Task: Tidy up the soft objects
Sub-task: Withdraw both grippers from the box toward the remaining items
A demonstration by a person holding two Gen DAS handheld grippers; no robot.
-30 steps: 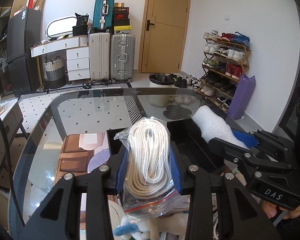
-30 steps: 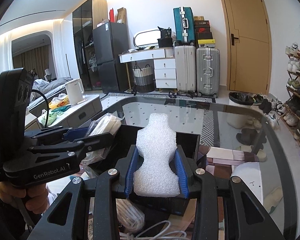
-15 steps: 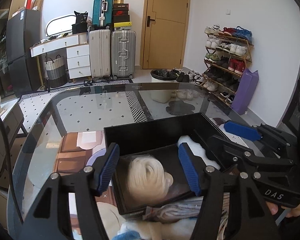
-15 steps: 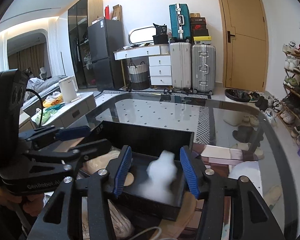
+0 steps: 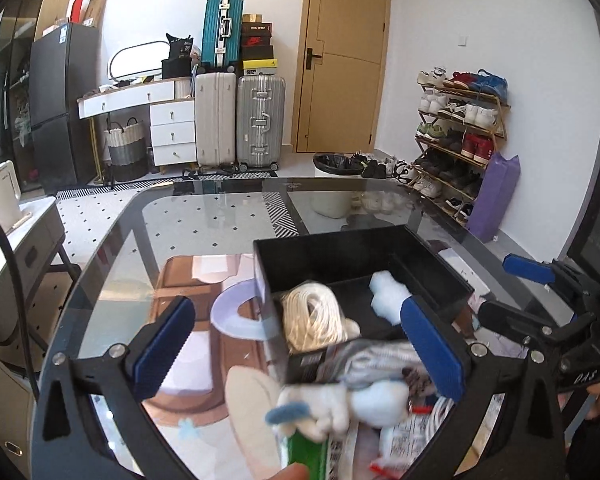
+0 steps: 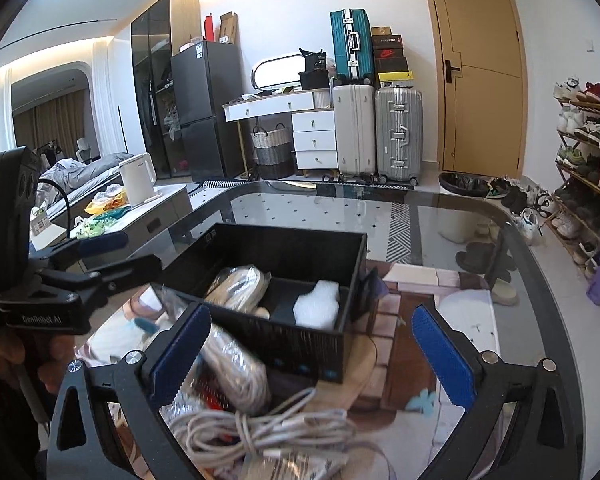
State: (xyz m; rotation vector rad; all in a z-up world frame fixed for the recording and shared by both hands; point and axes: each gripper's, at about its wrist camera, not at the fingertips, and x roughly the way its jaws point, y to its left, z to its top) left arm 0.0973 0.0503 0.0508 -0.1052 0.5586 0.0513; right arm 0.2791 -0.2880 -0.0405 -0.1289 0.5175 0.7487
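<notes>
A black box point(image 5: 340, 248) point(image 6: 284, 240) stands on the glass table. Inside it lie a bagged coil of white rope point(image 5: 312, 316) point(image 6: 240, 288) on the left and a white foam piece point(image 5: 388, 296) point(image 6: 316, 308) on the right. My left gripper point(image 5: 298, 306) point(image 6: 120, 256) hangs near the box's left front; its jaws are opening wide and hold nothing. My right gripper point(image 6: 311, 312) point(image 5: 512, 292) is in front of the box. Its jaws are opening too, and nothing is gripped between them.
In front of the box lies a pile: a plush toy point(image 5: 340, 404), another bagged rope point(image 6: 236, 364), tangled white cables point(image 6: 260, 432) and packets. The glass table point(image 6: 460, 220) reaches far beyond the box. A person's hand point(image 6: 16, 360) holds the left gripper's handle.
Both grippers went from shut to wide open. The rope bag and the foam piece left the pads and now lie in the box. Both grippers have drawn back from it.
</notes>
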